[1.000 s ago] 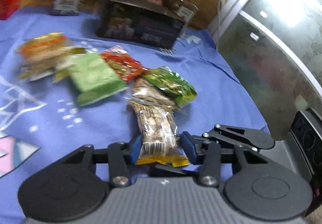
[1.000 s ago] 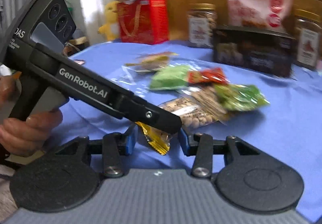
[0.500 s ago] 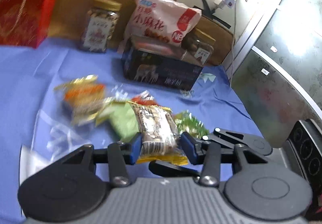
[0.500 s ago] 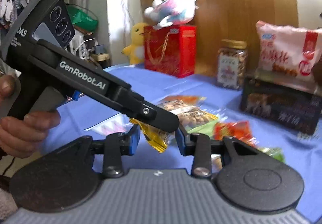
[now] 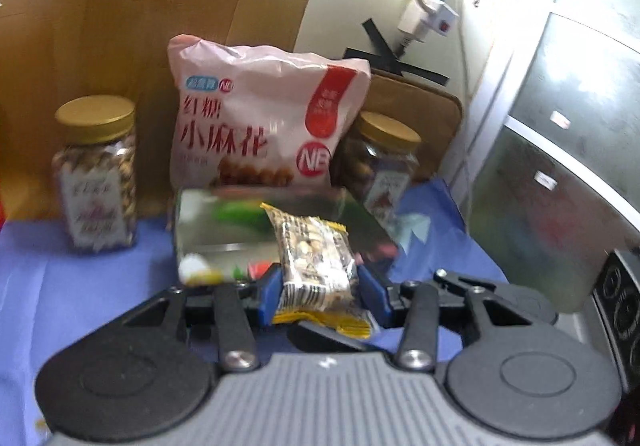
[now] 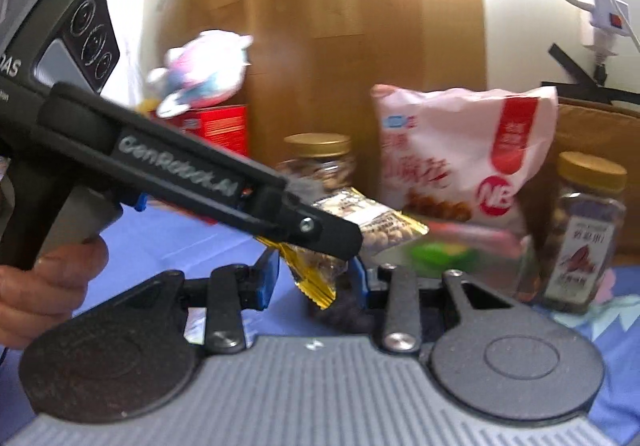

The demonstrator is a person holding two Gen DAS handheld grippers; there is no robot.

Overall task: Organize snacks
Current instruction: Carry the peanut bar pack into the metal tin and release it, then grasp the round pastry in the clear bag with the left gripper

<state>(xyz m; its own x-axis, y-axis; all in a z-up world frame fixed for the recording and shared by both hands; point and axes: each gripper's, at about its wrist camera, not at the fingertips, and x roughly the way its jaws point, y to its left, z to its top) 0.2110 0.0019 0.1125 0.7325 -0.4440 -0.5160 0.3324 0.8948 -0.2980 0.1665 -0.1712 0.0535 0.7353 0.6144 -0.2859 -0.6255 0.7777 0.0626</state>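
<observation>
Nearest in the left wrist view, the left gripper is clamped on a yellow-edged peanut packet, its blue pads pressing the wrapper's two sides so the packet stands up between them, clear of the cloth. In the right wrist view the right gripper has its jaws narrowed around the crimped yellow end of the same packet; the left gripper's black finger crosses in front, so I cannot tell whether these pads actually press the foil. Just beyond the packet sits an open metal tin on the blue tablecloth, with blurred green and red wrappers seeming to lie inside it. My reading is that the sorting is partly done and this packet is next for the tin, not yet released. Behind the tin leans a pink twisted-dough snack bag, flanked by a gold-lidded nut jar on the left and another on the right, both upright. Whether loose snacks remain on the cloth cannot be seen from here.
</observation>
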